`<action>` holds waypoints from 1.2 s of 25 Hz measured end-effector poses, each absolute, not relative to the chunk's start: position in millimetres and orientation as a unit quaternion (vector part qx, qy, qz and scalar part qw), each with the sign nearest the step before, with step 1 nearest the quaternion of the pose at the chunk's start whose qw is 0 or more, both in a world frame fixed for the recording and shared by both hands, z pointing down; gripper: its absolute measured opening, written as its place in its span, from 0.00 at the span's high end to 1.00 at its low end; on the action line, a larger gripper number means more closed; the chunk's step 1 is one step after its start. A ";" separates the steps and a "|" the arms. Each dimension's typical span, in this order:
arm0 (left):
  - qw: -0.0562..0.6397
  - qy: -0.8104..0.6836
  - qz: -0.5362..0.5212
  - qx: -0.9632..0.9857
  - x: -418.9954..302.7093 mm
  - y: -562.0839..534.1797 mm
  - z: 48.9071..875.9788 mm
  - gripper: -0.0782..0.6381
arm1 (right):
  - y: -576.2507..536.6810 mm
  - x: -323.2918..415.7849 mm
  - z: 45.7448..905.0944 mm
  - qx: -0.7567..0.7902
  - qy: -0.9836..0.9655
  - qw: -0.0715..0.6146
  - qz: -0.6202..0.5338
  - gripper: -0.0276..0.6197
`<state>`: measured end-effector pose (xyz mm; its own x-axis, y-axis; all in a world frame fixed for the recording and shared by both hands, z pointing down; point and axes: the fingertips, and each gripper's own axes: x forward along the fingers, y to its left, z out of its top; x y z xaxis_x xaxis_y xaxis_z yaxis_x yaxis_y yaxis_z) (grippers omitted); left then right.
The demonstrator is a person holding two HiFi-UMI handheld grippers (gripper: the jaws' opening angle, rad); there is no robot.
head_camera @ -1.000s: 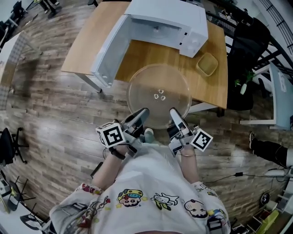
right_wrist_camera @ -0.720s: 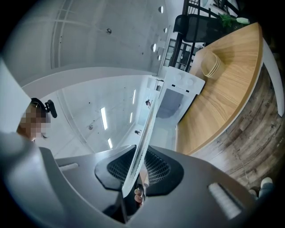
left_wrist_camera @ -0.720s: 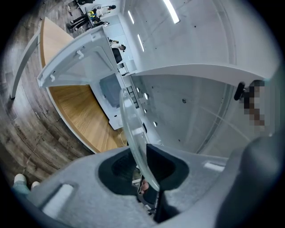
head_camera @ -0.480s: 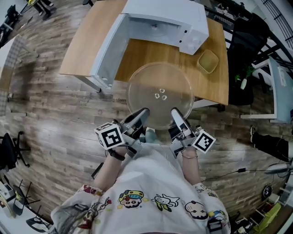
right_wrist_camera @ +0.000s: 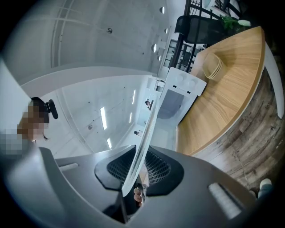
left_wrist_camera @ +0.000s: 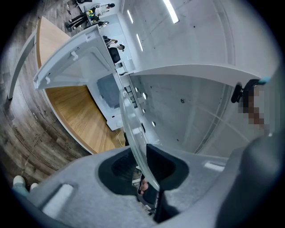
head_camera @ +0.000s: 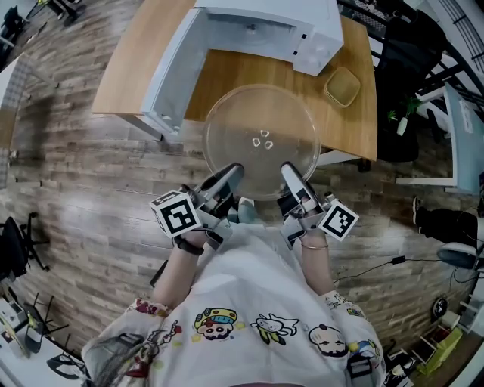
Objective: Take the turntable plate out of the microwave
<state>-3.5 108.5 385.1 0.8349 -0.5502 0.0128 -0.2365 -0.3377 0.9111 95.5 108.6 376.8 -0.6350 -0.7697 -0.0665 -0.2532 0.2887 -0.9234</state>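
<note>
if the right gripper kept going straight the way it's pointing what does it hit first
The right gripper is clamped on the turntable plate, which would travel along with it. Beyond that, the open microwave looks first in line, though depth is unclear.

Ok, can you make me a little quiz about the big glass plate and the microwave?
1. True or false: the turntable plate sits inside the microwave.
2. What holds the plate? A) the table alone B) the left hand-held gripper and the right hand-held gripper C) one bare hand
3. Fill in: the microwave's door is ___.
Key: 1 false; 2 B; 3 open.
</note>
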 end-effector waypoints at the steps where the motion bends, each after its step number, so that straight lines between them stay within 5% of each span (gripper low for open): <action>1: 0.521 -0.246 -0.151 0.803 -3.4 108.3 384.5 0.80 | 108.4 95.6 376.5 -0.336 0.759 0.262 -0.492 0.85; 30: 0.512 -0.260 -0.160 0.803 -7.3 102.2 381.2 0.81 | 100.0 91.5 374.6 -0.330 0.771 0.249 -0.485 0.84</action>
